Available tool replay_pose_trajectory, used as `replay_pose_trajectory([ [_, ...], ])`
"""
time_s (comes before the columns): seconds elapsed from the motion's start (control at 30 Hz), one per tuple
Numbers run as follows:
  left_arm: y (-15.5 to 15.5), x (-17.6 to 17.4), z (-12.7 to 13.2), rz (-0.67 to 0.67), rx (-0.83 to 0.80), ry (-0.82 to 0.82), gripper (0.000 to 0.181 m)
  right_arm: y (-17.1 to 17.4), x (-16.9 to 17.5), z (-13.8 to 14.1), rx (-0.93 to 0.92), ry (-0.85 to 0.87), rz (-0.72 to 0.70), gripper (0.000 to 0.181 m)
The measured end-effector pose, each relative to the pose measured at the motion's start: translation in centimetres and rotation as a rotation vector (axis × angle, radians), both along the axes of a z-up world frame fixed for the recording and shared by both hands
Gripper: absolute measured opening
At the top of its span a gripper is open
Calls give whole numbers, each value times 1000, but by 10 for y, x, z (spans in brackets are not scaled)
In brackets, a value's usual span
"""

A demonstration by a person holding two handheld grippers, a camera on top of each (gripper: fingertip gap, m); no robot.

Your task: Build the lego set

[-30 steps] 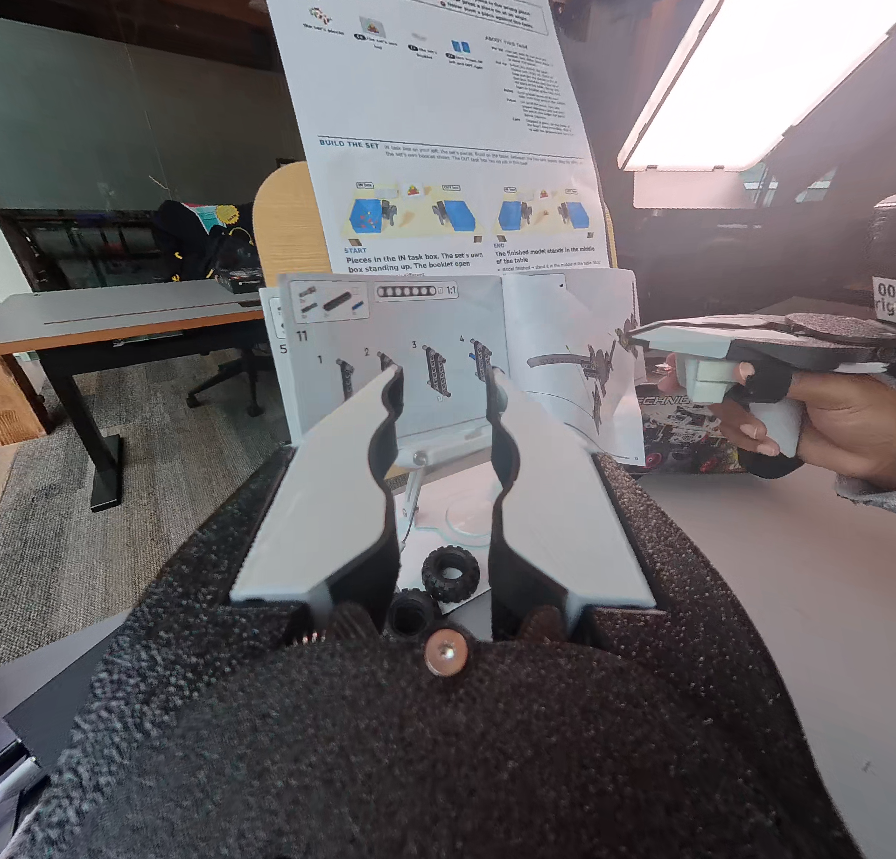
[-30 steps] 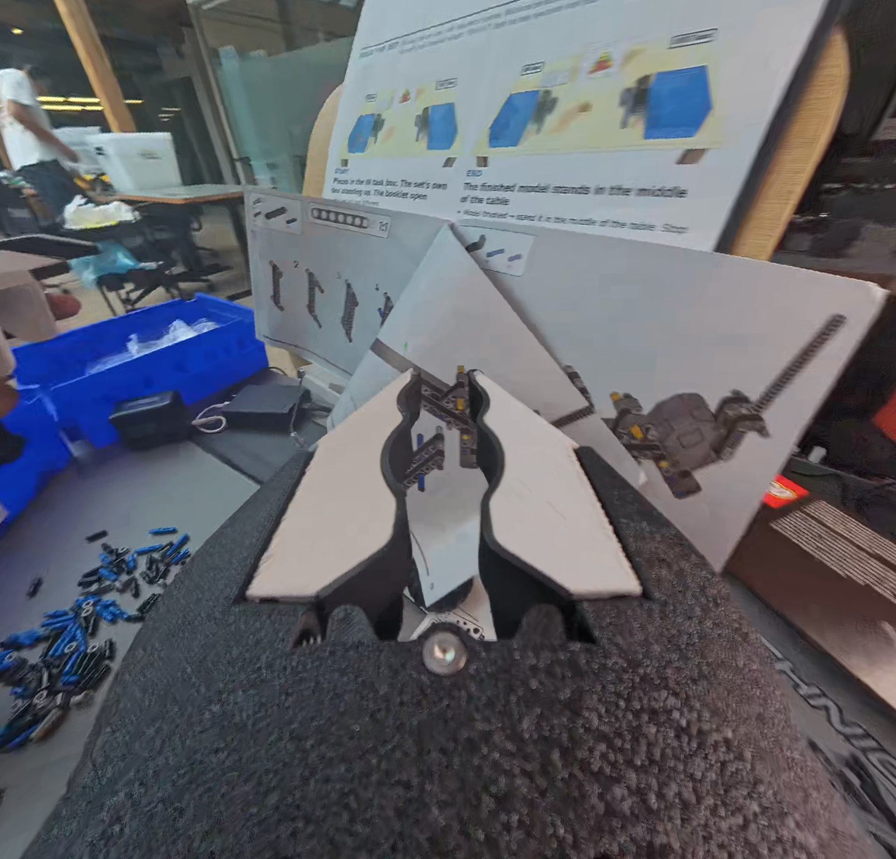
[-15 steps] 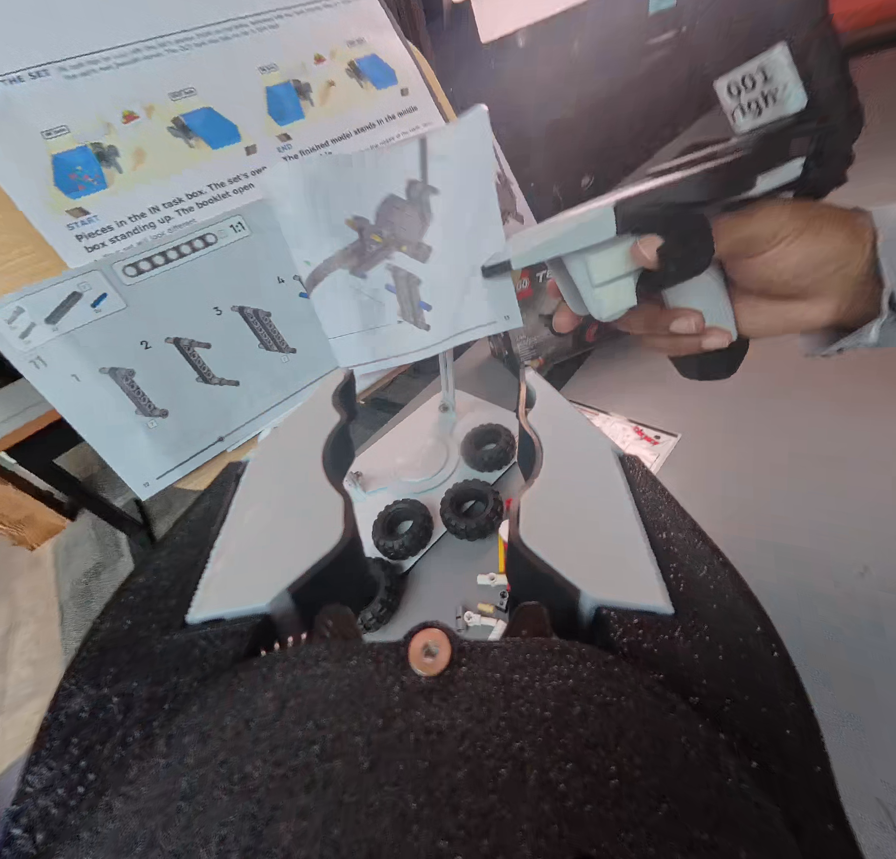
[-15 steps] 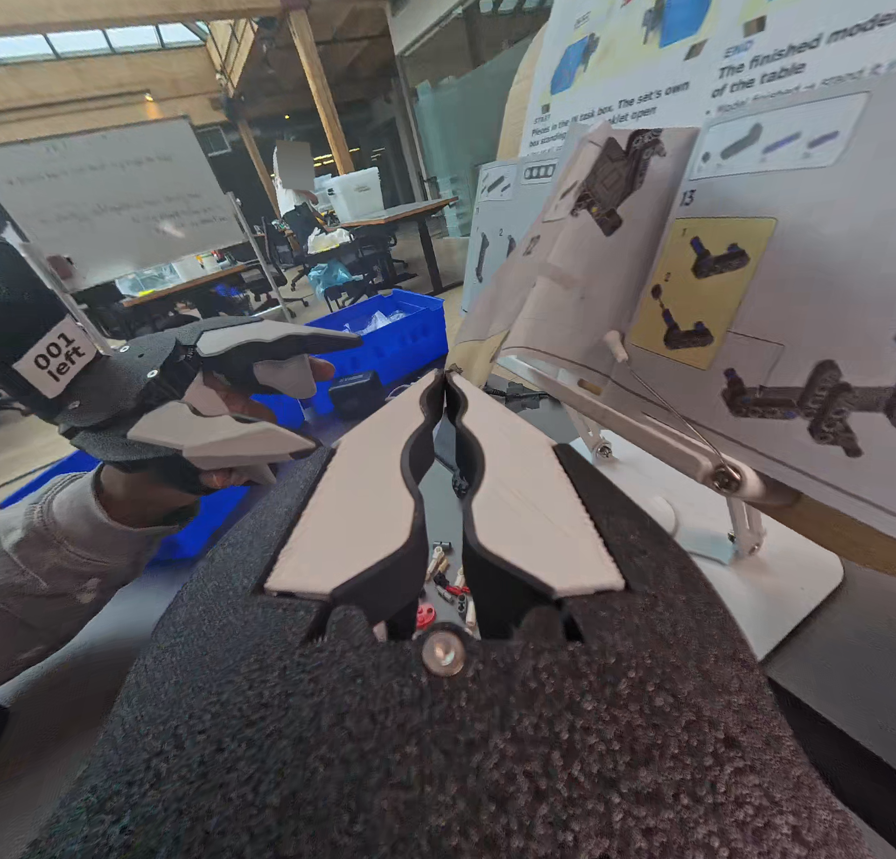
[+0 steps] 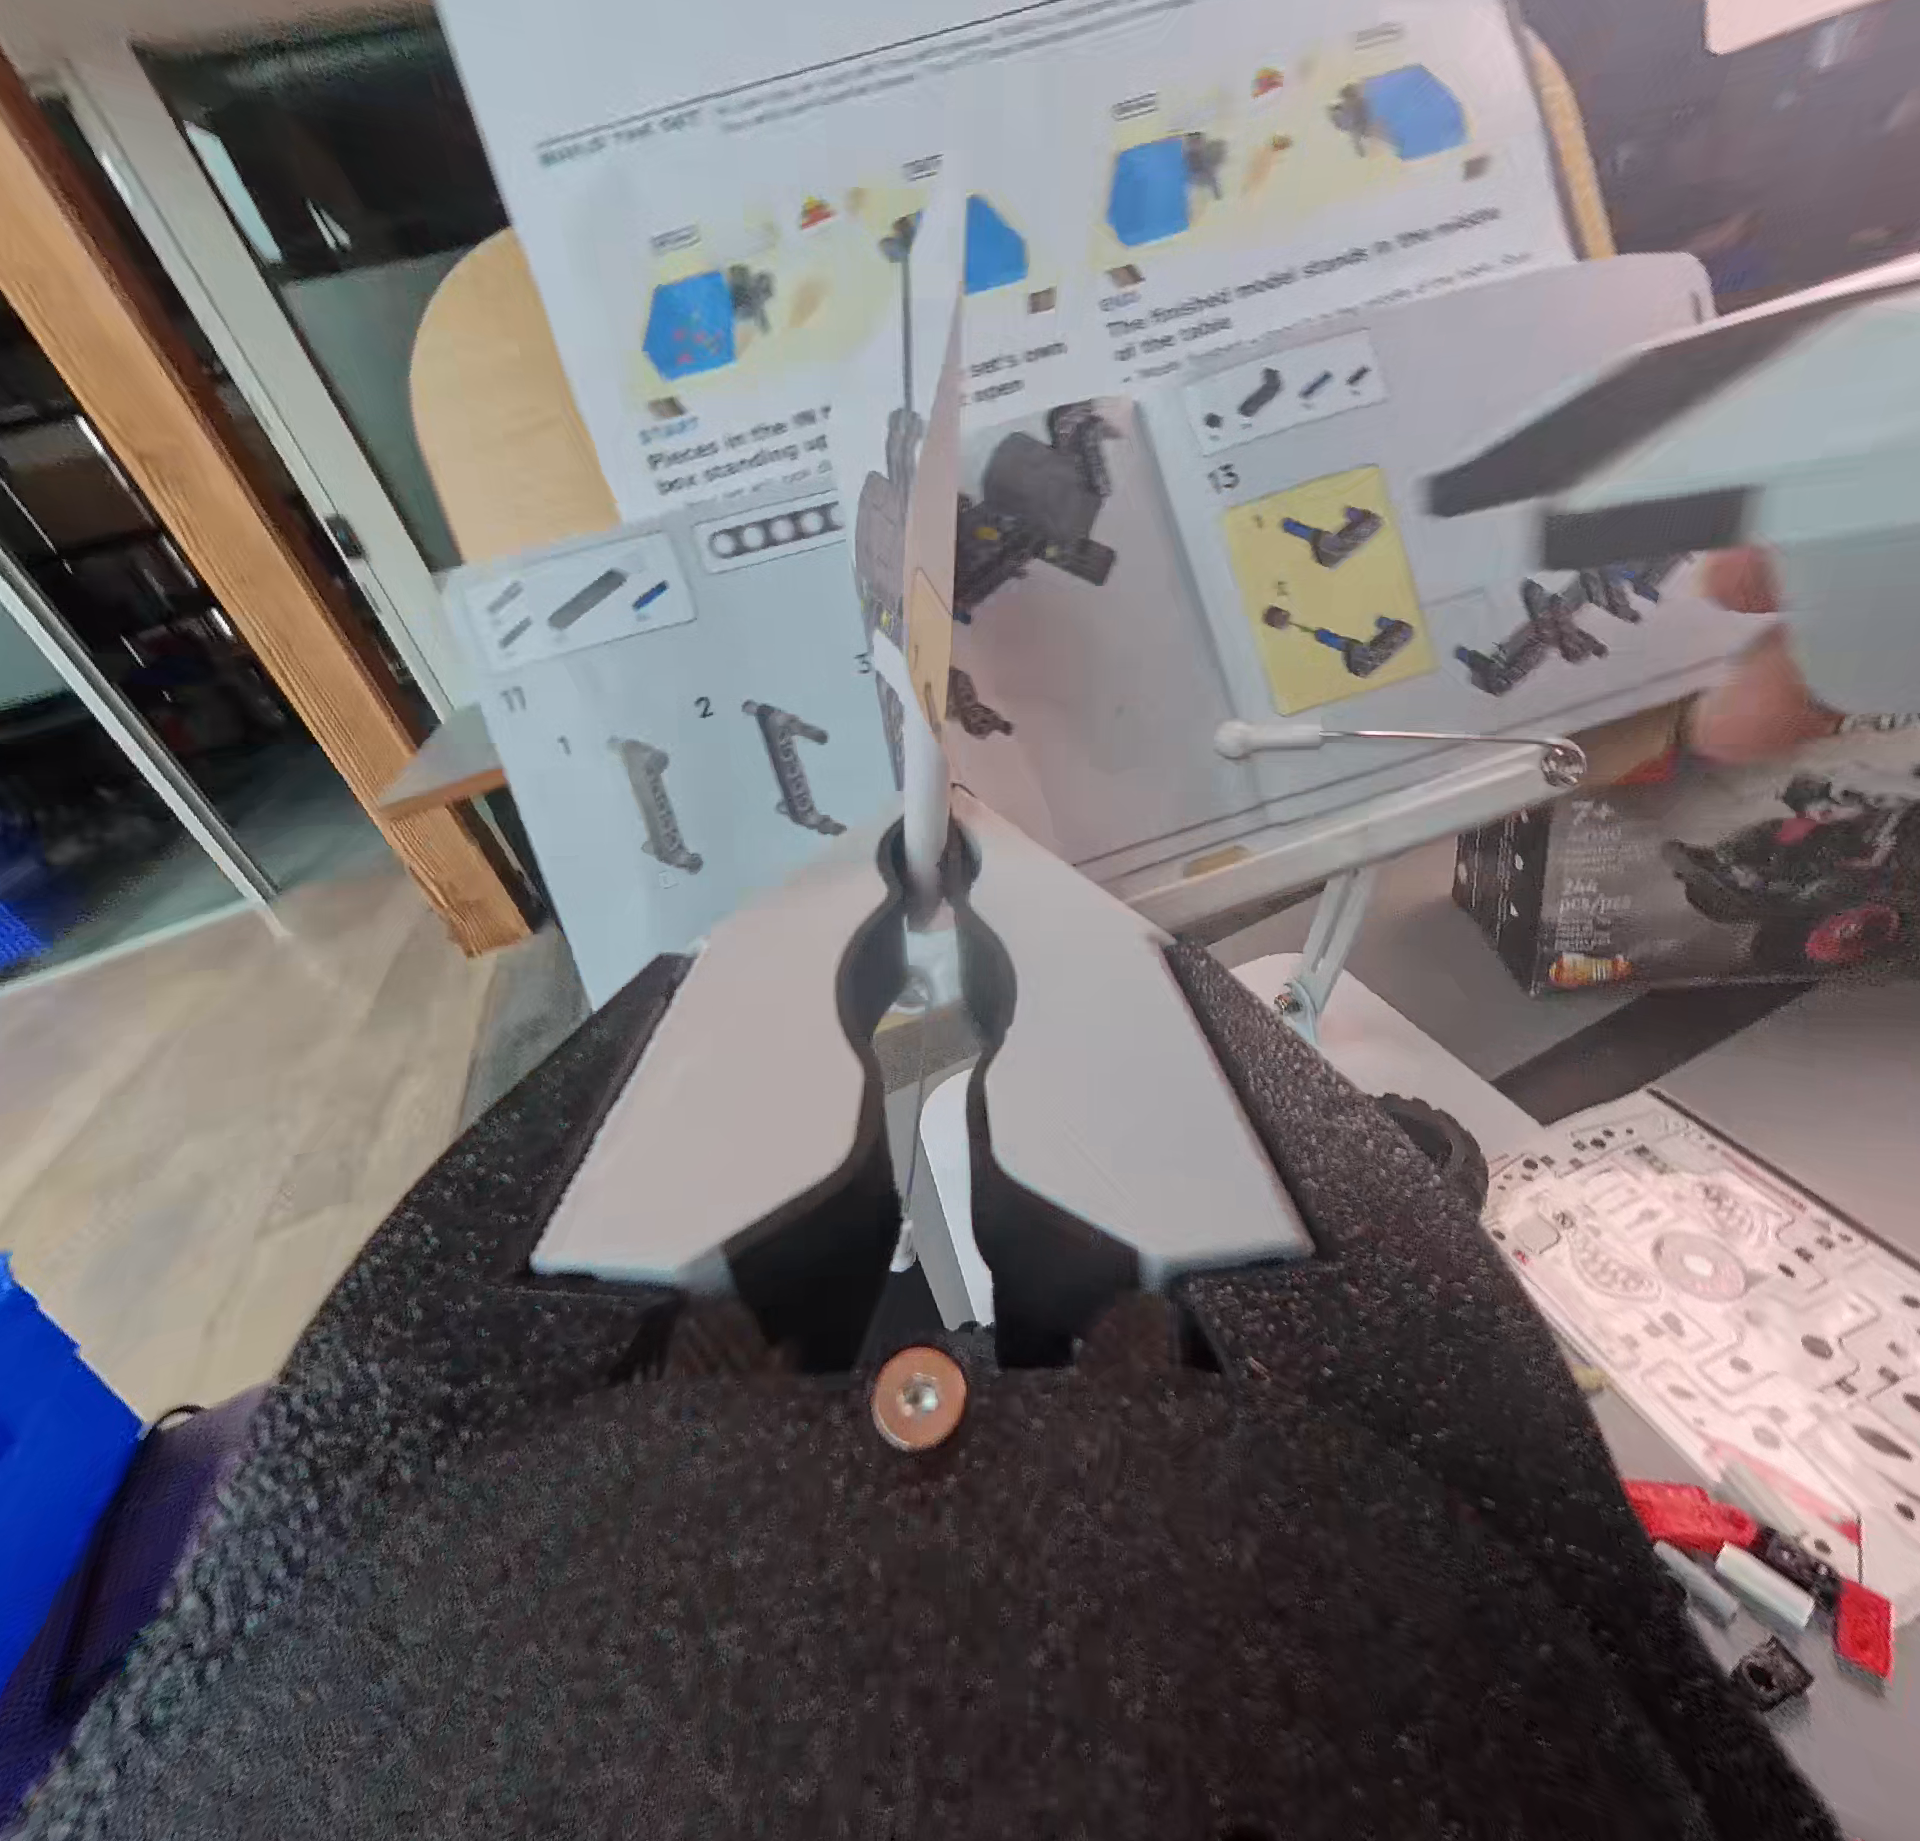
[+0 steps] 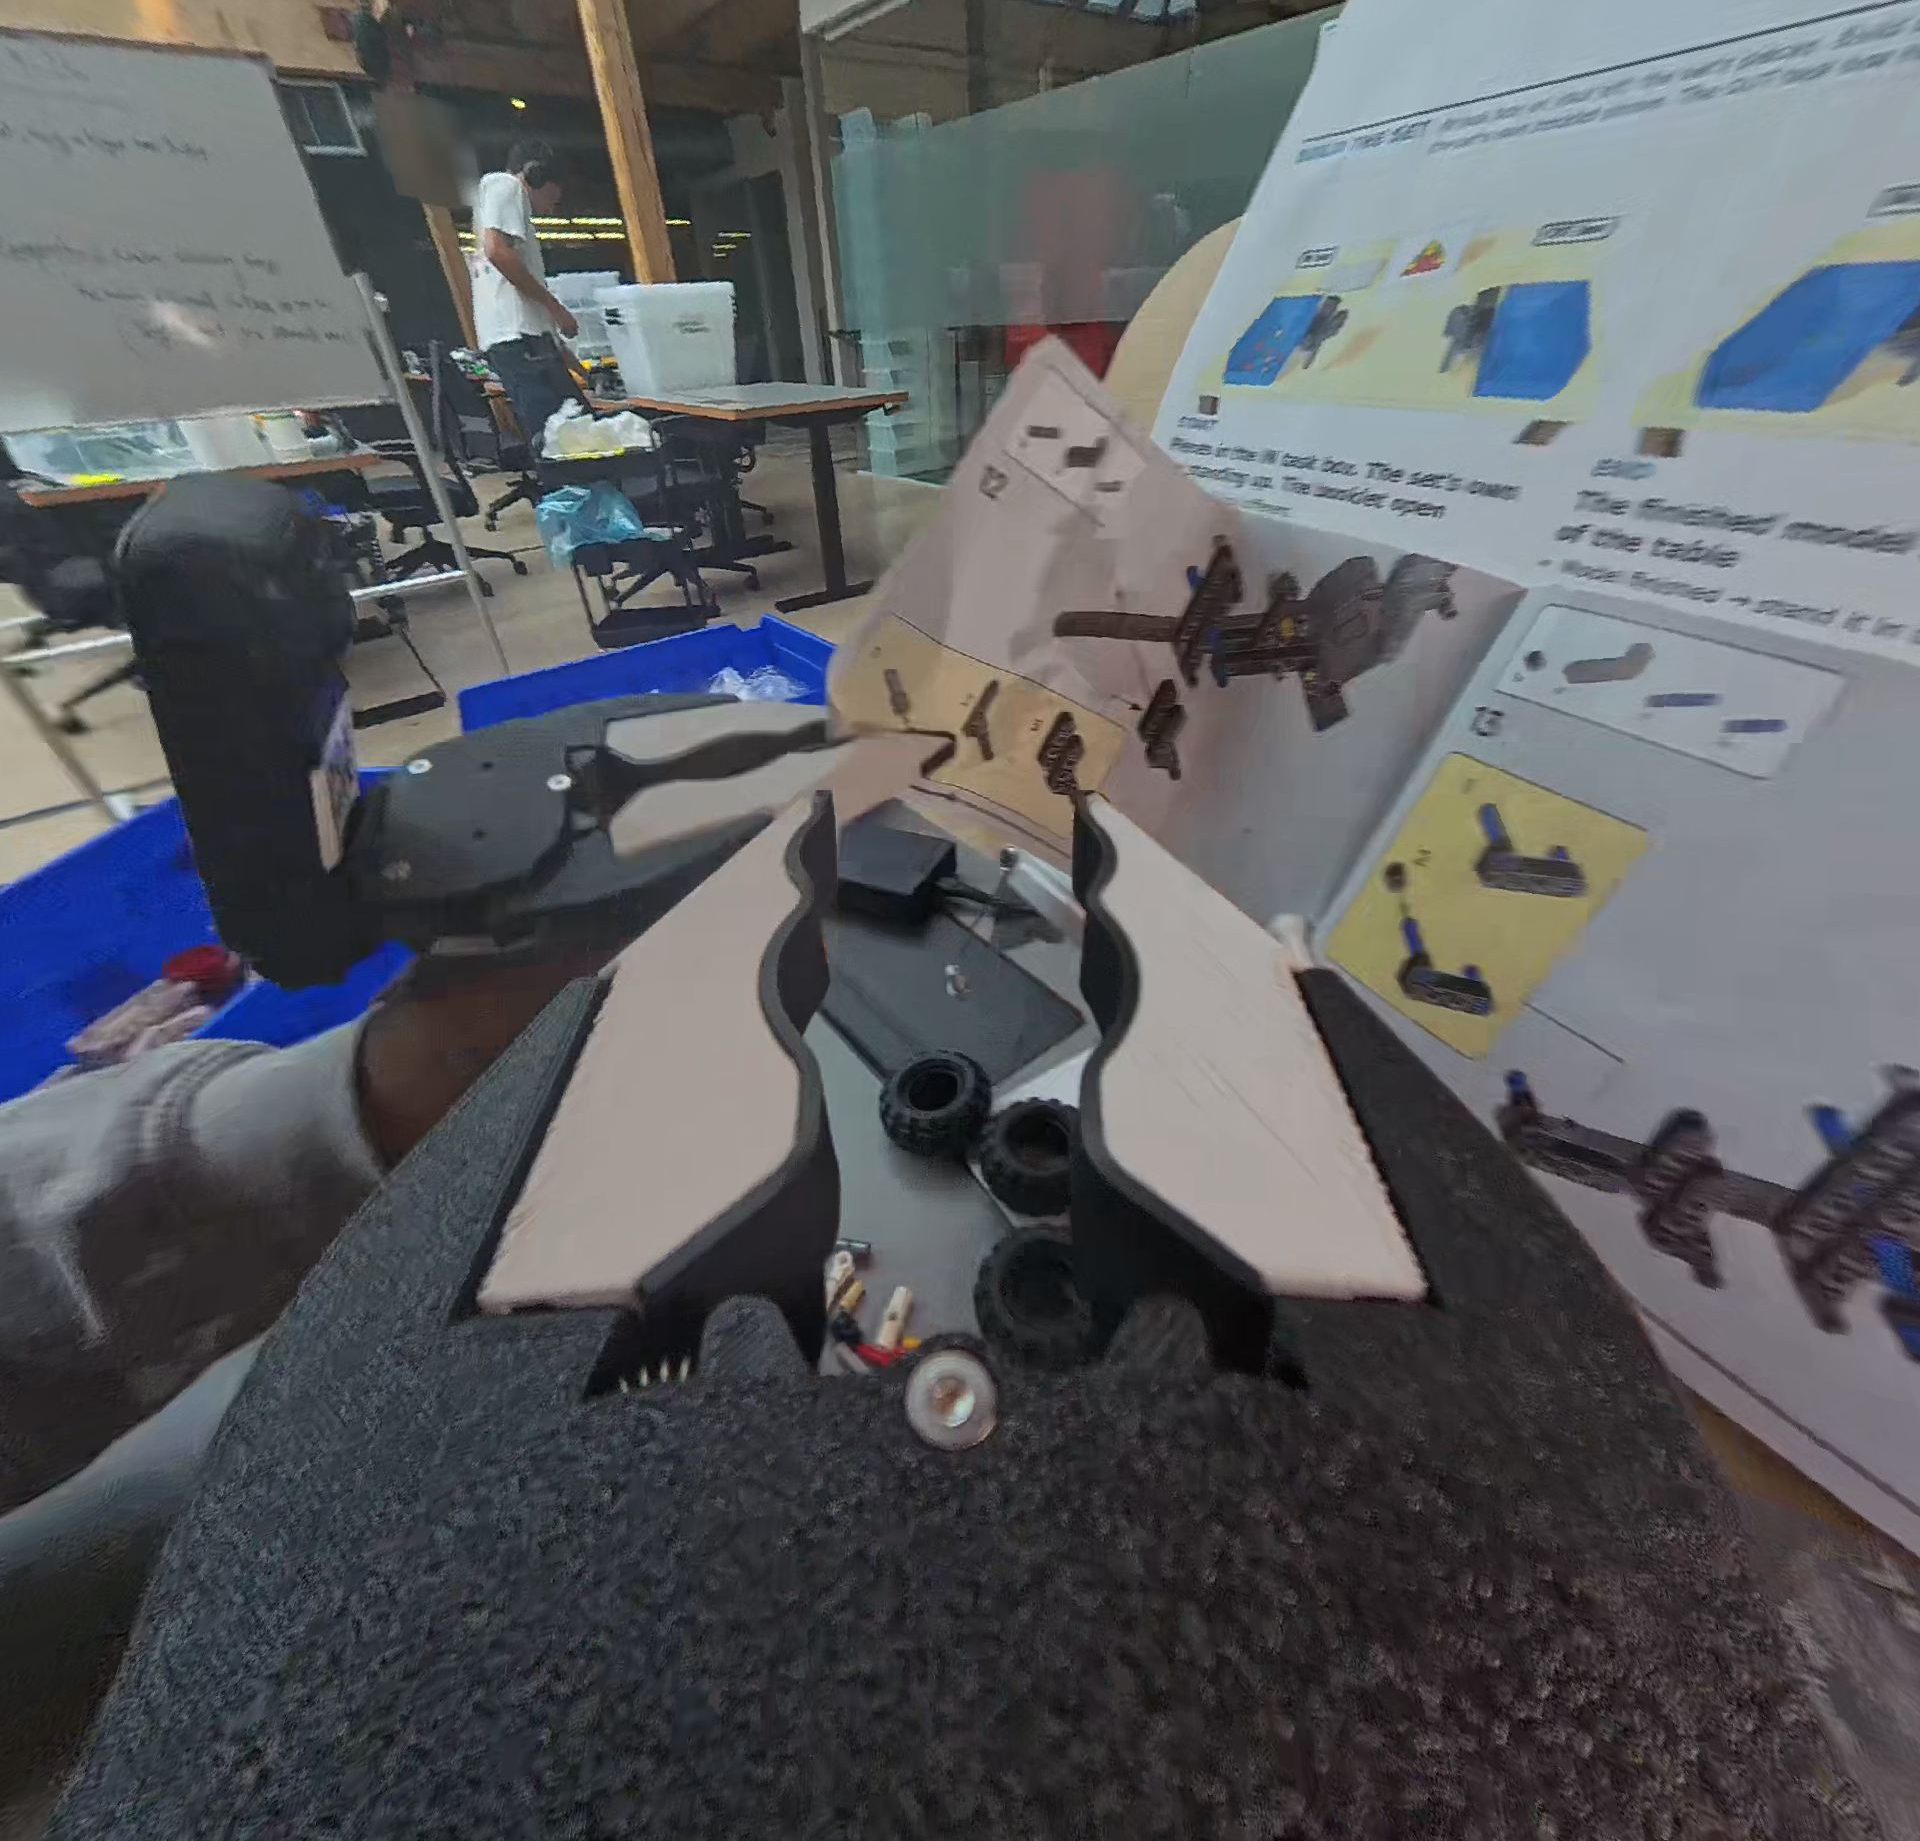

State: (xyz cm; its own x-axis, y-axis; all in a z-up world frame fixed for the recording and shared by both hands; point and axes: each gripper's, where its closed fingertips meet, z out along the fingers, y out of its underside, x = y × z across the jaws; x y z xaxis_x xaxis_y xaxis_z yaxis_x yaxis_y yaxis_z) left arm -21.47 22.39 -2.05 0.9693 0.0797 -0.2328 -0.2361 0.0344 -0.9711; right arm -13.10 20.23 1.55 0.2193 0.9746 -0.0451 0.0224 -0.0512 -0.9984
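Observation:
The instruction booklet (image 5: 1164,648) stands open on a white wire stand (image 5: 1320,960). My left gripper (image 5: 928,861) is shut on the lower edge of one booklet page (image 5: 932,544), which rises edge-on between the two halves. In the right wrist view the left gripper (image 6: 821,747) pinches that page (image 6: 1029,586) at its lower corner. My right gripper (image 6: 951,820) is open and empty, just right of the left one and below the page. It shows blurred in the left wrist view (image 5: 1621,461). Three black tyres (image 6: 935,1100) and small pins (image 6: 868,1308) lie on the table below it.
A large instruction poster (image 5: 1039,129) stands behind the booklet. The set's box (image 5: 1704,887), a printed sheet (image 5: 1714,1303) and loose red and grey pieces (image 5: 1766,1573) lie at the right. Blue bins (image 6: 644,669) sit at the left. A person (image 6: 514,264) stands far back. Some 9 cm of space lies between my two pairs of fingers.
My left gripper has closed on the booklet page. My right gripper has let the page go, opened, and drawn back below it.

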Motion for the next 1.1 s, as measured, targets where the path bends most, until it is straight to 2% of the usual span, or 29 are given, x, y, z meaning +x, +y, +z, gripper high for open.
replay_pose_trajectory([
  [0.03,5,-20,0,13,-13,-98,3,19,16,-3,37,-22,-98,45],
  [0.1,12,-64,-2,54,-40,-272,11,63,52,-21,40,-90,-293,45],
  [0.17,9,-102,-2,116,-46,-434,25,99,83,-44,-2,-146,-419,46],
  [0.23,-6,-120,13,137,30,-533,35,126,105,-67,9,-218,-517,46],
  [0.27,-16,-123,22,139,79,-558,38,135,111,-74,30,-241,-541,40],
  [0.33,-32,-114,40,122,158,-532,40,145,119,-72,113,-237,-594,24],
  [0.43,-38,-67,51,7,173,-379,32,152,121,-71,220,-290,-661,30],
  [0.57,-15,16,32,-215,17,-205,29,154,121,-69,312,-320,-707,32],
  [0.7,20,58,4,-287,-90,-116,29,156,123,-68,320,-319,-701,37],
  [0.8,49,60,-19,-244,-170,-96,29,161,124,-66,323,-334,-690,42],
  [0.9,65,44,-35,-152,-209,-103,30,167,123,-66,320,-348,-655,43],
  [0.93,66,40,-34,-147,-193,-114,24,169,122,-66,317,-349,-641,44],
  [1.03,61,34,-33,-123,-187,-131,24,176,122,-66,310,-354,-621,46],
  [1.1,56,29,-35,-92,-203,-82,22,182,122,-67,274,-346,-622,48],
])
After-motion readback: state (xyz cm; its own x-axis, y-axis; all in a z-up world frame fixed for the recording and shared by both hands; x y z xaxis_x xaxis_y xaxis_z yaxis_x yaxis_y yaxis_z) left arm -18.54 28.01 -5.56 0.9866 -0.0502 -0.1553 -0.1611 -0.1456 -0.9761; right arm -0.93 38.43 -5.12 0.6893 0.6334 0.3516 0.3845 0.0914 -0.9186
